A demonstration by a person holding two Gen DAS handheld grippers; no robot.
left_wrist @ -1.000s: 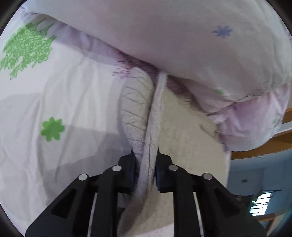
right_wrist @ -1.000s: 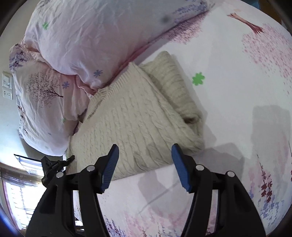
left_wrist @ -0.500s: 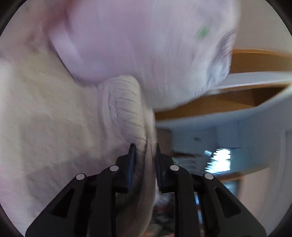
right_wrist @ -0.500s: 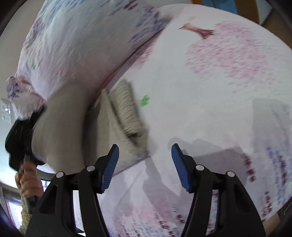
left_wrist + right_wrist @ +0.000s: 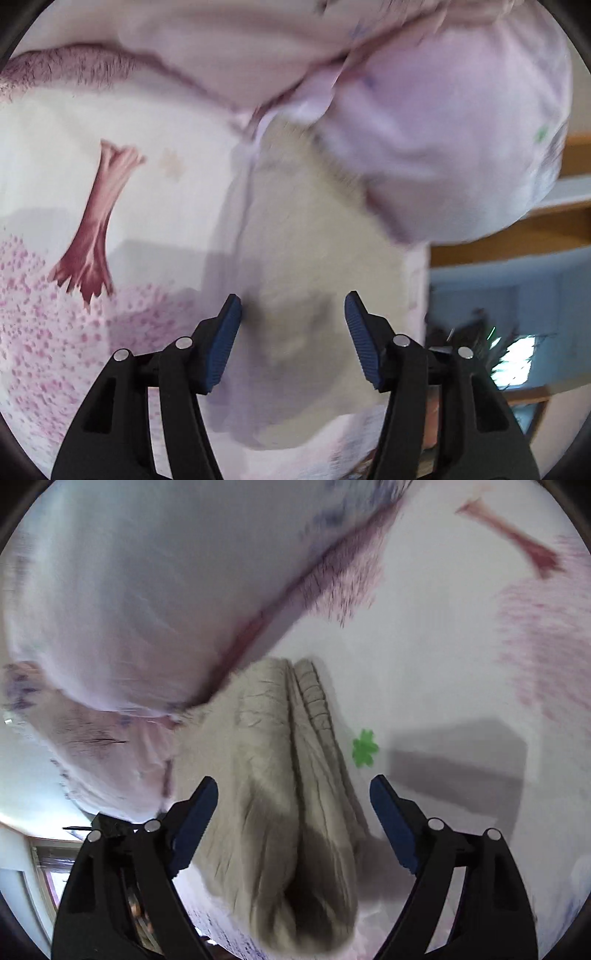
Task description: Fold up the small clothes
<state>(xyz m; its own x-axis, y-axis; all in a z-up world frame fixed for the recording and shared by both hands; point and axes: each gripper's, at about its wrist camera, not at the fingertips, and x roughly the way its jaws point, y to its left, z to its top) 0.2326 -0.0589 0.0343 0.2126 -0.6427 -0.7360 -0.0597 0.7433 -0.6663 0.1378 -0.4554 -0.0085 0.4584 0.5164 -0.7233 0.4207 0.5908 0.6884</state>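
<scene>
Left gripper (image 5: 291, 314) has let go its pinch, both grippers now released; folded sweater (image 5: 295, 794) lies on bedsheet (image 5: 443, 657), long axis running away beneath right gripper (image 5: 293, 794), nearer.

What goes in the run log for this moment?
left gripper: open, over sweater | right gripper: open, over sweater | sweater: cream knit, folded, on bedsheet beside pillow | views: motion-blurred
</scene>
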